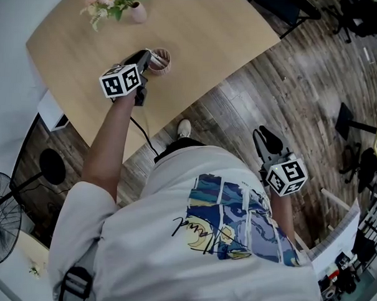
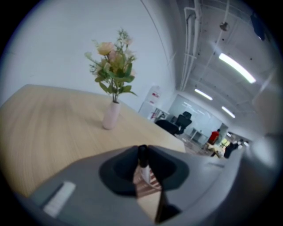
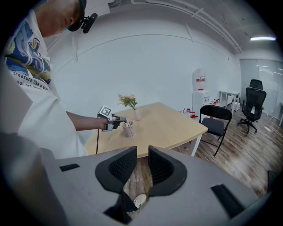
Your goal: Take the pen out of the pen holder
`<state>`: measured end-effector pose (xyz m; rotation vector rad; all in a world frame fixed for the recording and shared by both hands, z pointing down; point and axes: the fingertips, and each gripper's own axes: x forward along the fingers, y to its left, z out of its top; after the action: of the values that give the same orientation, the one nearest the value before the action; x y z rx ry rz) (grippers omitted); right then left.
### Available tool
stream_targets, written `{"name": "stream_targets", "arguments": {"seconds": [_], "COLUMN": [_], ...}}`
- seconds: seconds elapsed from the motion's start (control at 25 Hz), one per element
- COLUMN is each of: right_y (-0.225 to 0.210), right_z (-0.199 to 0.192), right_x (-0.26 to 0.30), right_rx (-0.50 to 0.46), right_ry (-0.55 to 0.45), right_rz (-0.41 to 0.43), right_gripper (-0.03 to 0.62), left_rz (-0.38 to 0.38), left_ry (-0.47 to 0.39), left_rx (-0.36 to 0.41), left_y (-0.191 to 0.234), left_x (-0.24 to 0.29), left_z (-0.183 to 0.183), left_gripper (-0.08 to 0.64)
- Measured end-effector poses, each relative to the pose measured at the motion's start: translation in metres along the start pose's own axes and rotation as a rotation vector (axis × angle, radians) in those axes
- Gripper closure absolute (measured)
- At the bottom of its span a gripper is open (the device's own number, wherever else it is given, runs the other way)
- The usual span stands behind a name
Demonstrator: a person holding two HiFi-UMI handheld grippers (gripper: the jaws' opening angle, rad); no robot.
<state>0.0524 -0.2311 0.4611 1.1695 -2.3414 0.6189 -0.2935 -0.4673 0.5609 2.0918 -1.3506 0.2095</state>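
A pale ribbed pen holder [image 1: 160, 60] stands on the light wooden table [image 1: 206, 35], close to its near edge. My left gripper [image 1: 147, 56] reaches over the holder's rim from the left. In the left gripper view, the two jaws [image 2: 142, 150] pinch the dark top of a pen [image 2: 144, 170], whose white barrel runs down into the holder [image 2: 150, 182]. My right gripper [image 1: 262, 136] hangs off the table at the person's right side, above the wooden floor. Its jaws [image 3: 142, 164] stand a little apart with nothing between them. The right gripper view also shows the holder [image 3: 128, 129] from afar.
A pink vase of flowers [image 1: 138, 12] stands at the table's far left corner. A black chair [image 3: 216, 123] sits beyond the table's right end. A floor fan [image 1: 1, 226] is at the lower left, and the person's shoe [image 1: 184, 128] is near the table edge.
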Motion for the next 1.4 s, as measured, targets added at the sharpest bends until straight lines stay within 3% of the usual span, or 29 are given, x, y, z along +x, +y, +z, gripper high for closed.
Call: {"name": "stream_targets", "arguments": {"seconds": [0.48,0.76,1.08,1.4], "right_y": [-0.004,-0.01,-0.024,-0.033], "right_z": [-0.02,-0.039,-0.06,-0.089], "right_x": [-0.029,-0.057,-0.096,-0.135], "right_rx": [0.014,0.021,0.011,-0.01], "right_ry": [-0.032,-0.054,-0.085,-0.099], "right_rz": [-0.002,0.013,0.041,0.084], "right_gripper": [0.532,0.532,0.546,0.575], "left_rz": [0.045,0.119,0.09,-0.021], "left_ry": [-0.093,-0.207,-0.303,-0.324], "left_rx": [0.077,0.14,0.155,0.16], "left_y": [-0.023,-0.05,-0.127,-0.239], "left_x": [-0.028,-0.06,-0.1,-0.139], "left_z": [0.024,0.05,0.062,0.029], "left_gripper": [0.489,0.489,0.489,0.489]}}
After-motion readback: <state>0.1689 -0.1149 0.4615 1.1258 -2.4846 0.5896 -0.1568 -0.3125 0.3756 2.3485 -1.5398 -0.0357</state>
